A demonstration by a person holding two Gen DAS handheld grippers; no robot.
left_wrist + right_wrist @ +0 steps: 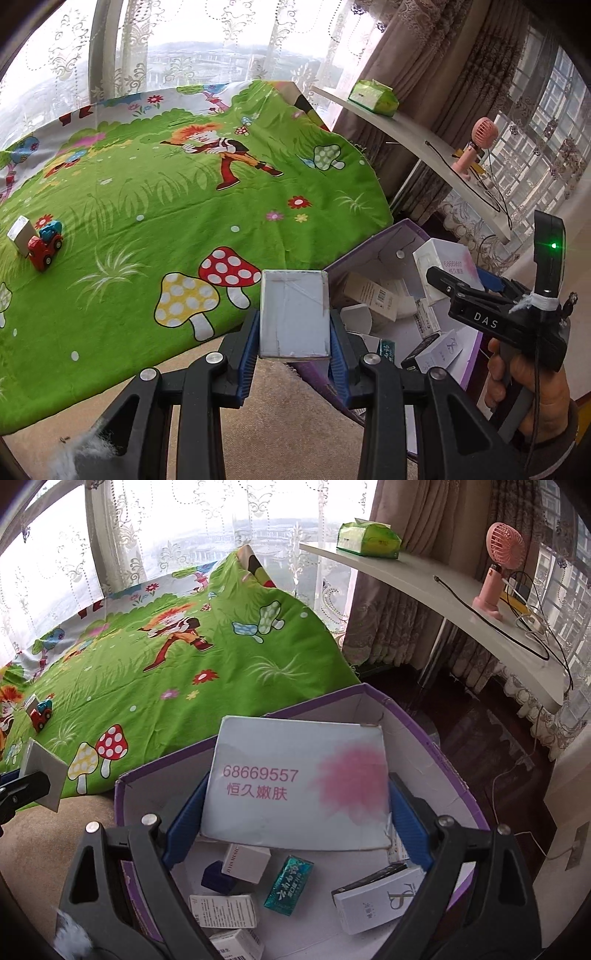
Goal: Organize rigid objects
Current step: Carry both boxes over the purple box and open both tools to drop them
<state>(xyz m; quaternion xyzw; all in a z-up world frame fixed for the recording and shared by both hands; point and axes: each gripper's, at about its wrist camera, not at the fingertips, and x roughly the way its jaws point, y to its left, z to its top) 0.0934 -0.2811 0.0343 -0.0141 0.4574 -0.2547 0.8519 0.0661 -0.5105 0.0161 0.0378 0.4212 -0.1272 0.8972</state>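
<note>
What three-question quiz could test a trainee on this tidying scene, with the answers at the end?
1. True or false: the left hand-held gripper is empty.
2. What does the right hand-held gripper hold over the purple box?
3. Which remains on the green cartoon sheet: A a pink fan, B a red toy truck, C a tissue pack?

Key: 1 false, it grips a small grey box. 2 a white box with a pink flower print. 3 B.

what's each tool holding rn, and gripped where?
Left tool: small grey box, pinched across its two side faces near the lower end. Right tool: large white box with pink print, clamped across its left and right edges.
</note>
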